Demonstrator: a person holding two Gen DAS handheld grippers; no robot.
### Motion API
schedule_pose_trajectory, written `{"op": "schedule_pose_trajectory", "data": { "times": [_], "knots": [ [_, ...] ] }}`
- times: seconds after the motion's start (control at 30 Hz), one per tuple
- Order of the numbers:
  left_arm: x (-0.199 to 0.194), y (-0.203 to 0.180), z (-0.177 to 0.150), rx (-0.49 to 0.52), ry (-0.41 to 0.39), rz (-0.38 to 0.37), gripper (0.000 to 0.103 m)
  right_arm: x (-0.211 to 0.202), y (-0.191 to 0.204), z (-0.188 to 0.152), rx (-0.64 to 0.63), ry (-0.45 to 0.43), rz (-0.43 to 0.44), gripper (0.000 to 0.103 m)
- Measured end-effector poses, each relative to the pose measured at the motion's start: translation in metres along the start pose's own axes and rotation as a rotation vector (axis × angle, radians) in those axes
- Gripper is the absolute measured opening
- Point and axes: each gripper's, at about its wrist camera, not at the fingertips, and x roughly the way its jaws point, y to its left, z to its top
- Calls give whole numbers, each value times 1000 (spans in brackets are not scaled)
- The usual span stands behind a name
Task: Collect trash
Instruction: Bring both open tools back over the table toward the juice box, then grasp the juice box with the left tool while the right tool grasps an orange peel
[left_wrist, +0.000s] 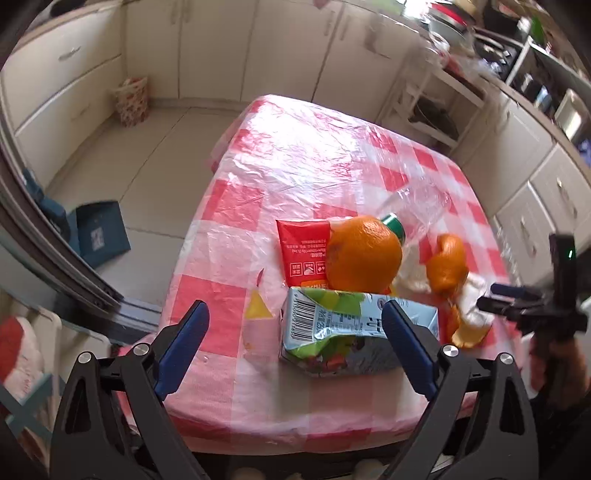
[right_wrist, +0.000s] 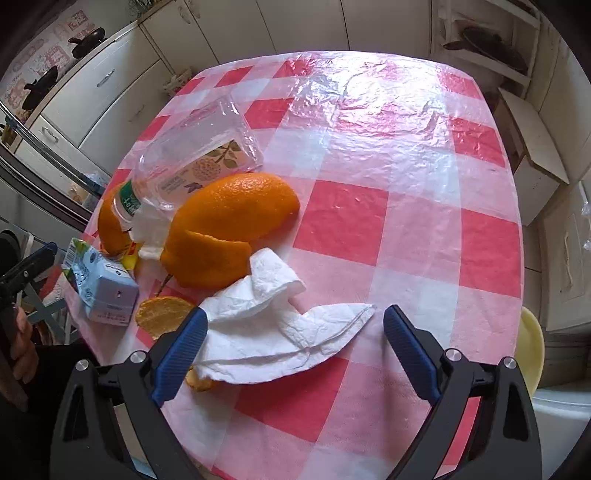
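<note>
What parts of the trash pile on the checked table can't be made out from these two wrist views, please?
- Red packet: left wrist view, its right part is hidden under the big orange peel.
- Plastic bottle: left wrist view, only the green cap clearly shows behind that peel.
- Small peel piece: right wrist view, partly behind the right gripper finger and the tissue.
- Juice carton: left wrist view, print blurred, unreadable.

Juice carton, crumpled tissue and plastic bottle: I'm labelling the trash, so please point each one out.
juice carton (left_wrist: 347, 325), left wrist view, on its barcode side.
crumpled tissue (right_wrist: 273, 328), right wrist view, on its middle fold.
plastic bottle (right_wrist: 199, 147), right wrist view, on its clear body.
</note>
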Motion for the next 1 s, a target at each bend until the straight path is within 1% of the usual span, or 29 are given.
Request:
{"op": "schedule_pose_trajectory", "data": {
  "times": [0.03,0.1,0.13,0.27,0.3,0.33,0.4,0.43,0.47,0.5,0.57,0.6,0.63,0.7,0.77,0.8,0.83,0.87,0.9,0.93,0.97,1.0],
  "knots": [
    [3,5,1,-27,10,-4,91,0,2,1,-10,-13,-18,92],
    [7,11,1,-73,31,-13,91,-3,6,4,-26,-69,-56,92],
    [8,15,1,-92,32,-12,91,-4,7,7,-23,-90,-58,92],
    [10,23,3,-151,34,-12,91,-18,15,18,8,-184,30,92],
    [9,23,4,-161,29,-14,91,-23,20,21,6,-207,61,92],
    [8,23,4,-172,23,-13,91,-25,25,24,7,-215,114,92],
    [6,27,3,-202,10,-3,91,-22,38,32,33,-187,282,92],
    [6,30,3,-219,8,0,91,-18,46,35,44,-174,346,92],
    [6,34,2,-246,8,-1,91,-12,57,40,42,-156,397,92],
    [6,38,1,-271,12,-8,91,-6,68,44,31,-144,420,92],
    [7,45,-1,-310,22,-25,91,10,95,54,-12,-122,425,91],
    [6,47,-1,-320,19,-22,91,17,105,58,-28,-113,417,88],
    [6,49,-1,-321,16,-14,91,25,115,61,-40,-102,405,87],
    [5,51,-1,-317,12,-2,91,41,126,67,-37,-83,396,86],
    [5,54,-2,-316,15,-2,91,47,134,69,-57,-81,346,86],
    [5,55,-2,-317,17,-3,91,48,136,68,-63,-72,345,82],
    [5,56,-1,-317,17,-5,91,49,138,63,-62,-56,349,71],
    [4,57,-1,-317,16,-7,91,51,139,61,-69,-35,336,64],
    [4,57,-1,-312,17,-5,91,52,140,60,-79,-32,324,48],
    [3,57,0,-307,18,0,91,52,139,59,-85,-35,319,40],
    [3,56,0,-294,21,10,91,49,136,58,-78,-39,342,39],
    [3,56,0,-283,22,14,91,47,134,58,-67,-45,354,33]
  ]
}}
